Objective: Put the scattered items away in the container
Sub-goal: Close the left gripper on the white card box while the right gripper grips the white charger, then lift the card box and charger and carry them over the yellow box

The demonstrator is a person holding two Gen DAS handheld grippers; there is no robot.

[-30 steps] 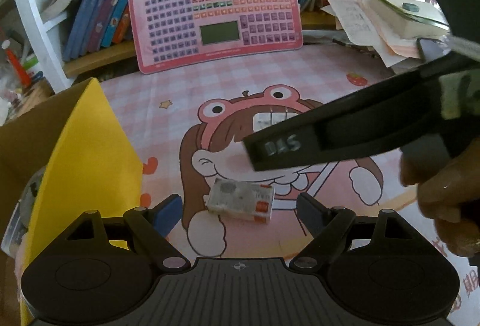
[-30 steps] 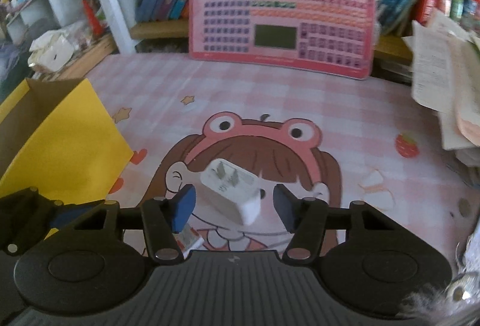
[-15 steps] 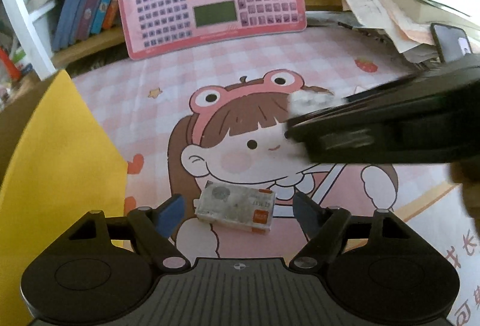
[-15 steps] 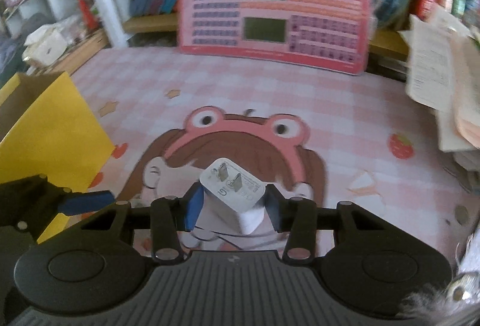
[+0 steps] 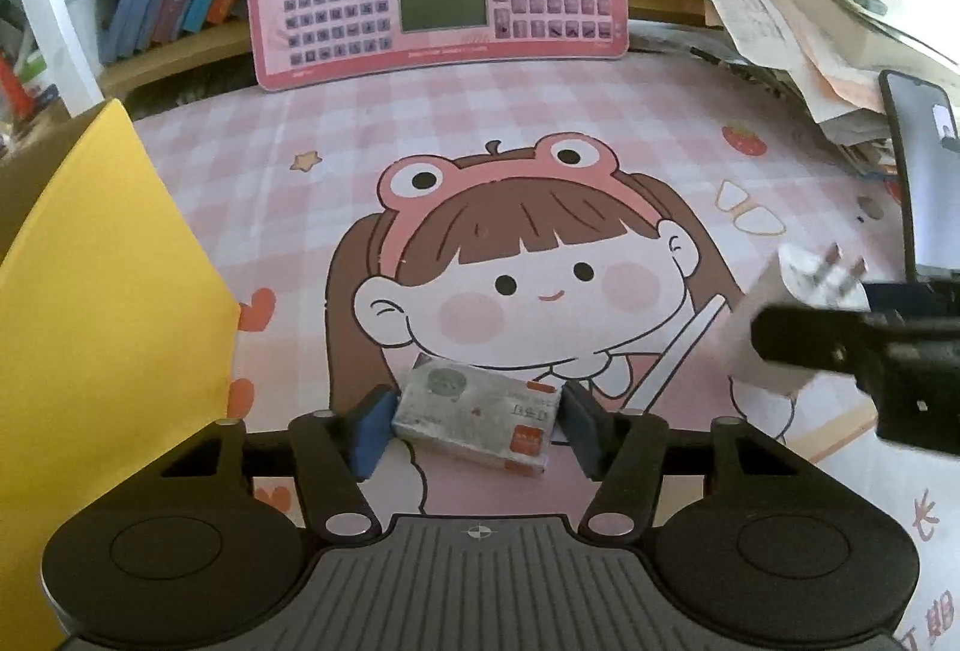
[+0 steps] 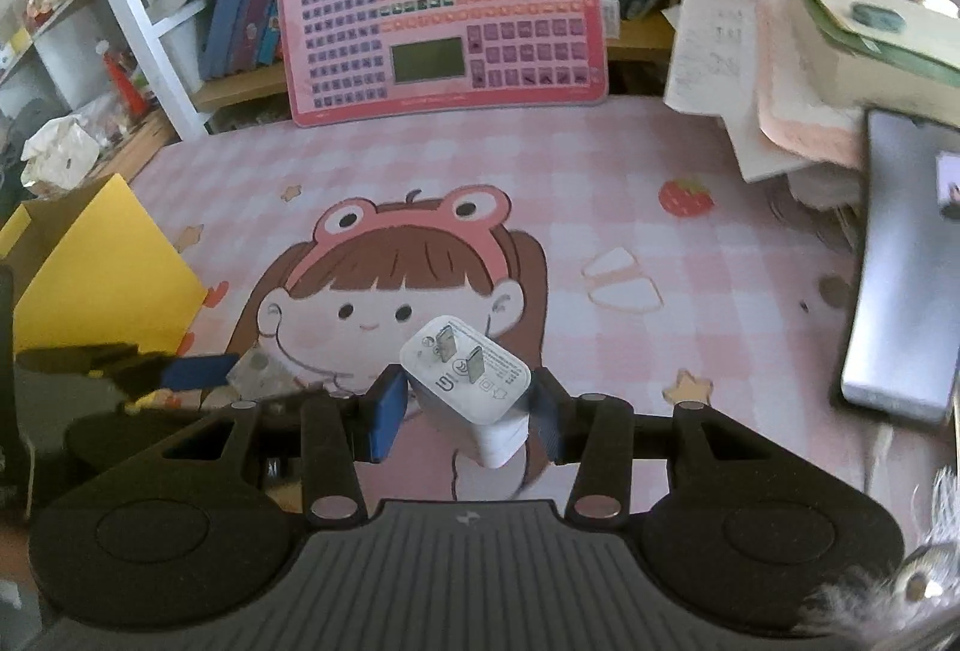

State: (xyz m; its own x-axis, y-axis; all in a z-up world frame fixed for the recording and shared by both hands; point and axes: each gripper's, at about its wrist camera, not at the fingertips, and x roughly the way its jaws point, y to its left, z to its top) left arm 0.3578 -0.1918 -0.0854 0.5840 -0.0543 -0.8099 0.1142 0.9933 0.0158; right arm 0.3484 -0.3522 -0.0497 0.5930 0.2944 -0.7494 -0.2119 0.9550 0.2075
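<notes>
Where things stand: While our right tongs [image 6: 468, 405] are clenched on the white plug [image 6: 465, 372], our left tongs [image 5: 474, 423] are spread wide around the small grey packet [image 5: 480, 420], both of them low over the pink mat [image 5: 540, 123] on the table.
Packet: it lies flat on the mat between the blue pads, and we judge neither pad presses it yet.
Long axis: the packet runs roughly across the gap from pad to pad, slightly skewed, its orange-marked end toward the right pad, so closing would squeeze it end to end.
Nearer arm: the left is plainly the one for the packet; the right is already occupied.
Plug: prongs point up and away from us; the body sits between the right pads, tilted, and we judge it lifted off the mat.
Yellow box [image 5: 102, 303]: it stands to the left of both tongs, nearer the left, well apart from the plug; we judge both items must travel leftward to it.
Hidden: the inside of the box is not visible, only its yellow flap and a strip of brown card.
Blurred: in the left view the plug and the right tongs are smeared at the right edge.
Cut off: the phone [image 6: 900, 261] is clipped by the right edge of the left view.
Unreadable: the packet's print is too small for us to make out.
</notes>
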